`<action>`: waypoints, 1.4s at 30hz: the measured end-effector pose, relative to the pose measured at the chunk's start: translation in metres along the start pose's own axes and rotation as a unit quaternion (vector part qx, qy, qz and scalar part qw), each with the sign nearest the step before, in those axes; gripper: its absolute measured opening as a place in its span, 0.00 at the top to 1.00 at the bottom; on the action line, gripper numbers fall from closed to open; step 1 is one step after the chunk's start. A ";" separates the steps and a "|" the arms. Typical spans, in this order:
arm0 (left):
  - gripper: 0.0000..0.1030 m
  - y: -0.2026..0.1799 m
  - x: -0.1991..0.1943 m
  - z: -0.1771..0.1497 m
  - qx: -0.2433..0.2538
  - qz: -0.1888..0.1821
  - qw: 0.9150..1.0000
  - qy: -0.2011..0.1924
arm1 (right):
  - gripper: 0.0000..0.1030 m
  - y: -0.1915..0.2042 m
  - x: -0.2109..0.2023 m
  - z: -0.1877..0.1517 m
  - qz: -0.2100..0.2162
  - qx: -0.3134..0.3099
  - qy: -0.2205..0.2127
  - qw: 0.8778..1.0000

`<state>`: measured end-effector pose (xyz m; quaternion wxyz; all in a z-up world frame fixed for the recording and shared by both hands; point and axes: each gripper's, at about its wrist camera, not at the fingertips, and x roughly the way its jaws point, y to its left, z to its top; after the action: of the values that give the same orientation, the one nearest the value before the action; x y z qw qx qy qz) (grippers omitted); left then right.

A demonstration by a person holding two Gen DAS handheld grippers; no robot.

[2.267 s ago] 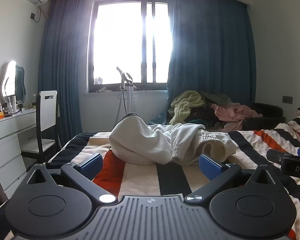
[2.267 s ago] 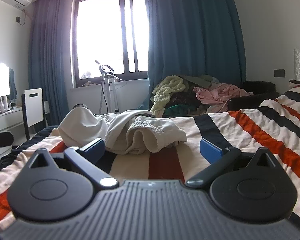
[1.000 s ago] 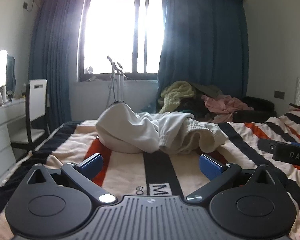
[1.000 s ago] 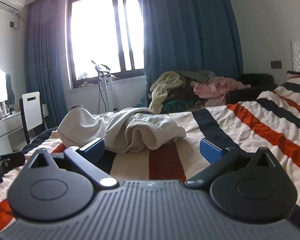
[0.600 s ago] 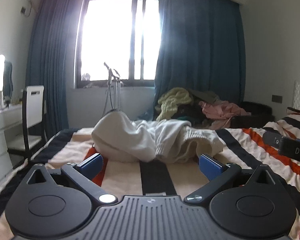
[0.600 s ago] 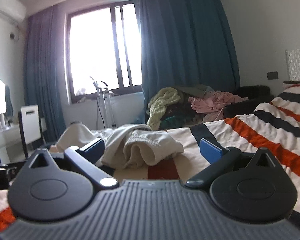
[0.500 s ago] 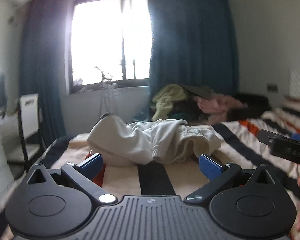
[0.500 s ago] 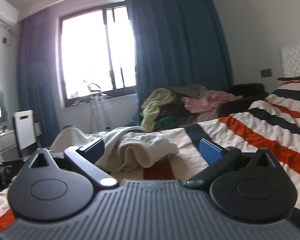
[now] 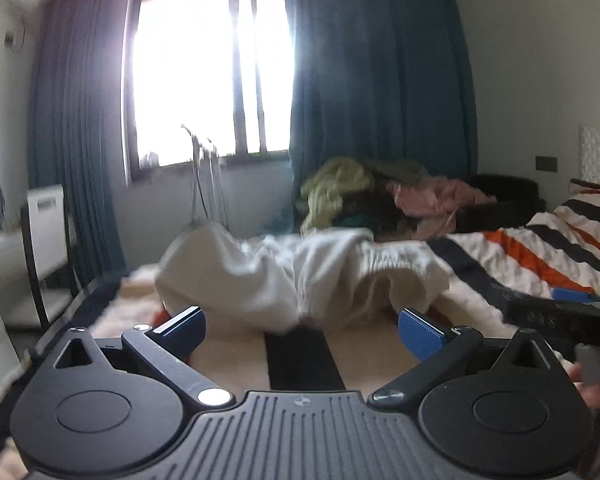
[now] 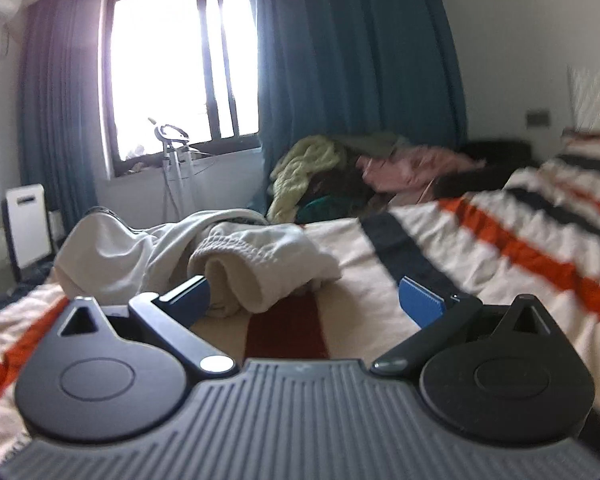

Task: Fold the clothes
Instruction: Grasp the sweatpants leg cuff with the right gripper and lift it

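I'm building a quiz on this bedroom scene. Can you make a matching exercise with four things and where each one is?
Things:
1. cream garment
2. clothes pile
3. white chair
4. left gripper

Places:
A. under the blue curtain, beyond the bed
B. crumpled on the striped blanket
C. open, just short of the garment
D. by the left wall

Pairs: 1-B, 2-A, 3-D, 4-C

Bed (image 10: pixel 480 264) w/ striped cover (cream, black, orange) is carrying a crumpled cream garment (image 10: pixel 204 256), lying bunched near its foot.
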<state>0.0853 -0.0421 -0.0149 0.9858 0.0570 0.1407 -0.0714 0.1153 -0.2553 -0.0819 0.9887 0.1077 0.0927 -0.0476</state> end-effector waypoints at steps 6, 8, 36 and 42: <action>0.00 0.007 0.023 -0.026 -0.023 0.008 0.999 0.032 | 0.28 0.004 0.061 -0.013 0.001 0.018 0.035 0.999; 0.00 0.007 0.032 -0.038 -0.021 -0.001 0.998 0.056 | 0.28 0.006 0.079 -0.017 0.003 0.023 0.038 0.999; 0.00 -0.002 0.090 -0.070 0.019 -0.001 0.999 0.046 | 0.88 0.030 0.082 0.034 -0.031 0.032 -0.024 0.999; 0.00 -0.005 0.049 -0.053 0.033 -0.010 0.999 -0.020 | 0.89 0.050 -0.003 0.083 -0.002 -0.046 -0.076 0.996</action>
<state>0.1170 -0.0463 -0.0803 0.9852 0.0871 0.1194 -0.0870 0.1326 -0.2249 0.0082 0.9967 0.0582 0.0192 -0.0530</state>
